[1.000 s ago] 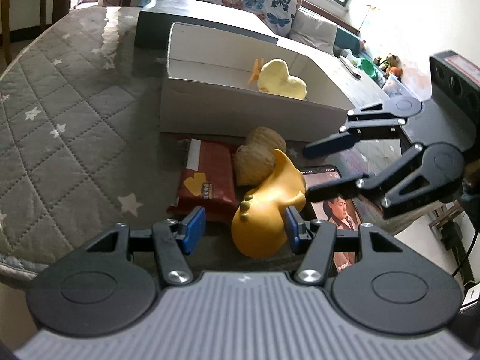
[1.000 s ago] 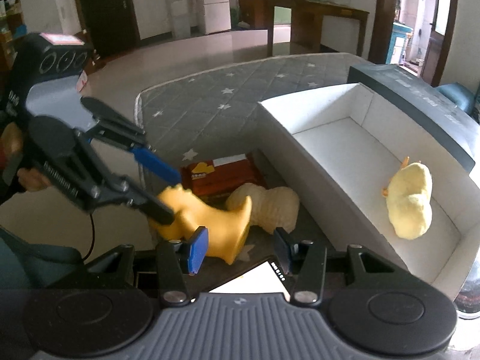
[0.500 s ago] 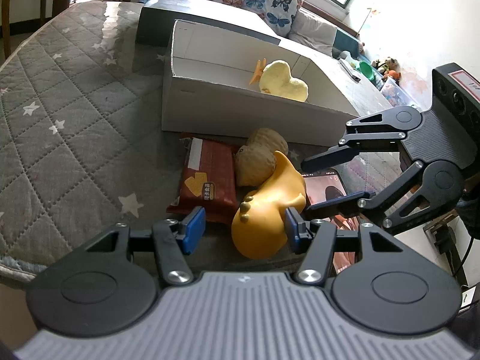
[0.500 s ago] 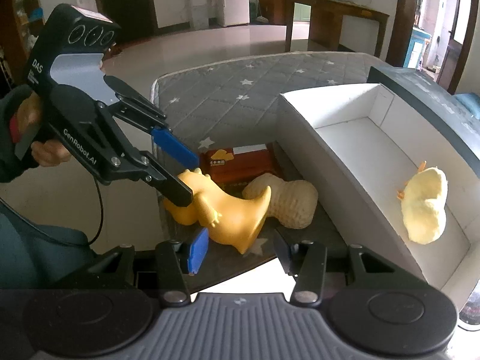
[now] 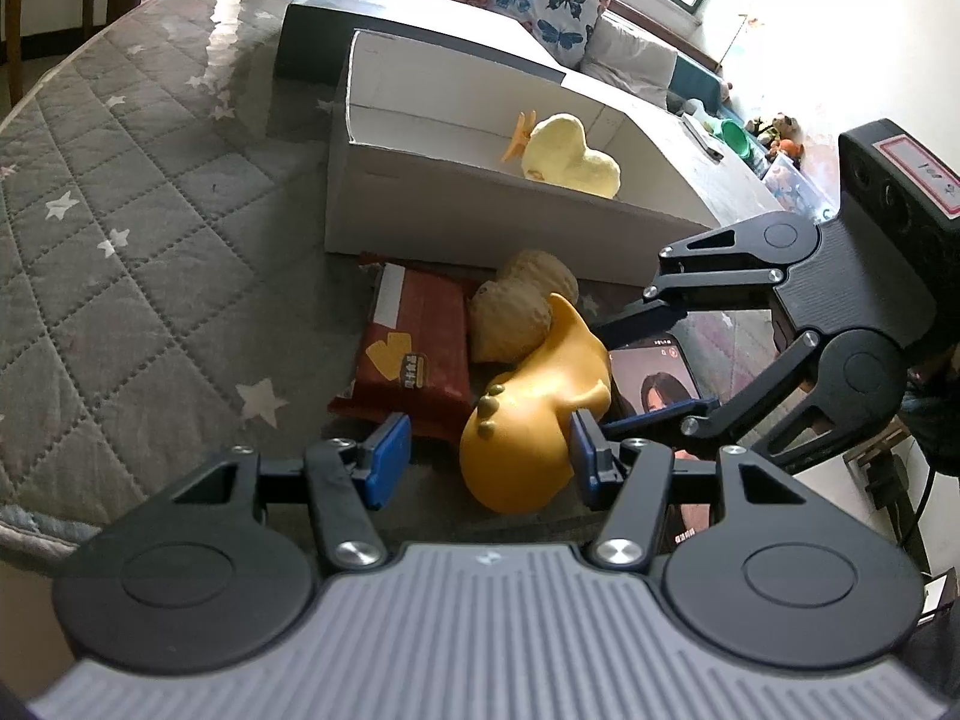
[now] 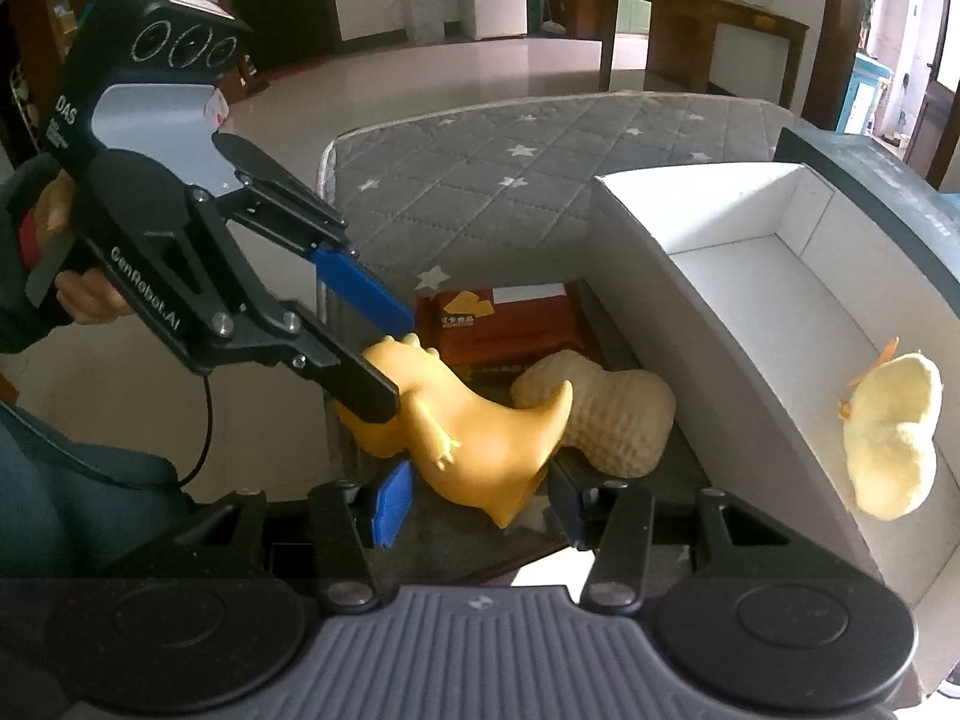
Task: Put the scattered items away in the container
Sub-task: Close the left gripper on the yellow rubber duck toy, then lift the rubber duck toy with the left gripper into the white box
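Observation:
A yellow rubber dinosaur (image 5: 534,420) (image 6: 480,432) lies on the grey quilted table. My left gripper (image 5: 487,456) (image 6: 399,363) is open with the dinosaur's head between its blue pads. My right gripper (image 6: 480,504) (image 5: 609,377) is open at the dinosaur's tail end, low over a phone (image 5: 654,372). A peanut plush (image 5: 516,312) (image 6: 612,414) and a red snack packet (image 5: 414,348) (image 6: 510,324) lie beside the dinosaur. The white box (image 5: 480,222) (image 6: 720,324) holds a pale yellow plush duck (image 5: 564,156) (image 6: 894,426).
A dark box lid (image 5: 336,30) lies behind the white box. The quilted cover (image 5: 150,192) stretches bare to the left, and its edge drops off close behind my left gripper. A person's hand (image 6: 84,300) holds the left gripper.
My right gripper has moved in closer to the dinosaur's tail end. The left gripper has stayed around the head, and the dinosaur has not left the table.

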